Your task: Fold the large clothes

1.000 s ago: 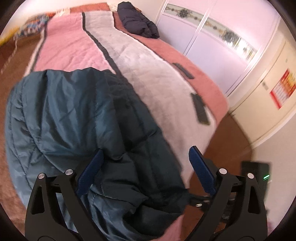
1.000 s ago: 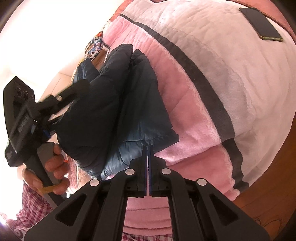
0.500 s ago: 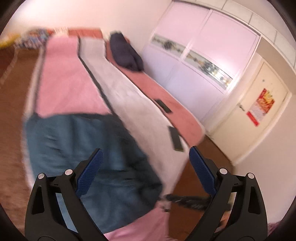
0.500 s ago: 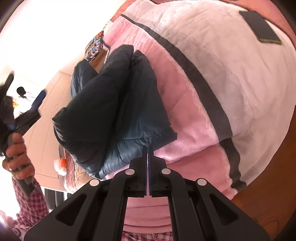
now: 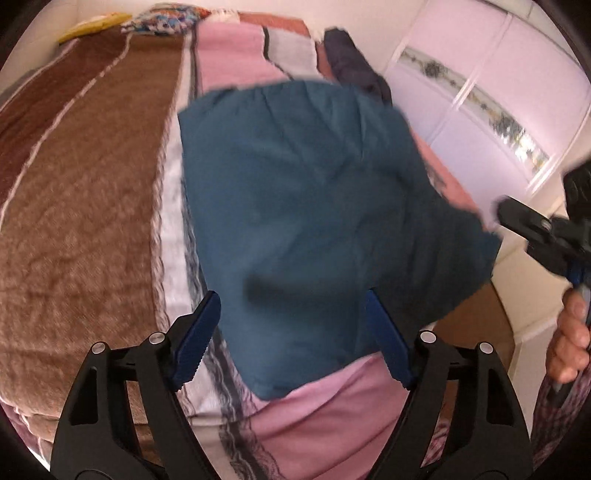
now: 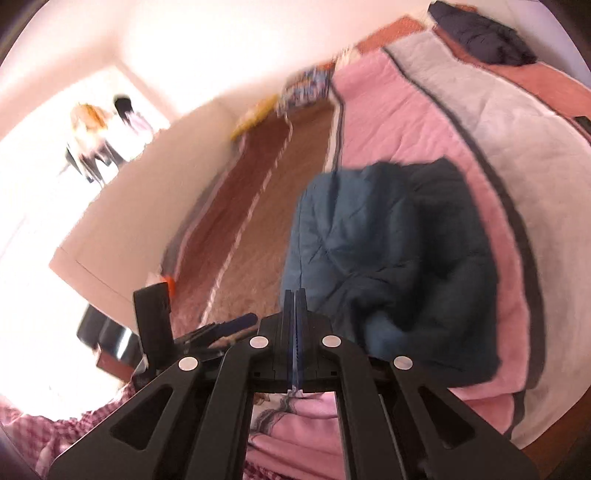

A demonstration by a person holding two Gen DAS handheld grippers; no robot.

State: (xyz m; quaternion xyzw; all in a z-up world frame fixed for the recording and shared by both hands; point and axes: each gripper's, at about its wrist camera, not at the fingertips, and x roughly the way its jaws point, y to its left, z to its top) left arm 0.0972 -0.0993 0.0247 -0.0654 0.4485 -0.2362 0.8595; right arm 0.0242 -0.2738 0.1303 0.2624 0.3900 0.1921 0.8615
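A teal padded jacket [image 5: 314,206] lies folded in a bundle on the striped blanket of the bed [image 5: 92,221]. My left gripper [image 5: 295,332] hovers over the jacket's near edge, its jaws closing. The blue pads [image 5: 201,332] stand on either side of the fabric and do not press on it. My right gripper [image 6: 295,299] is shut with nothing in it and stands off the jacket's [image 6: 388,266] near left corner. In the left wrist view it shows at the right edge [image 5: 535,236], held by a hand [image 5: 569,339].
A dark navy garment [image 5: 351,62] [image 6: 480,33] lies bundled at the far end of the bed. White wardrobe doors [image 5: 480,92] stand beyond the bed's right side. A patterned pillow [image 5: 173,18] lies at the head.
The left gripper swung across and down over the jacket's near edge, its jaws a little narrower. The right gripper rose and rolled, staying shut. The jacket lies as before.
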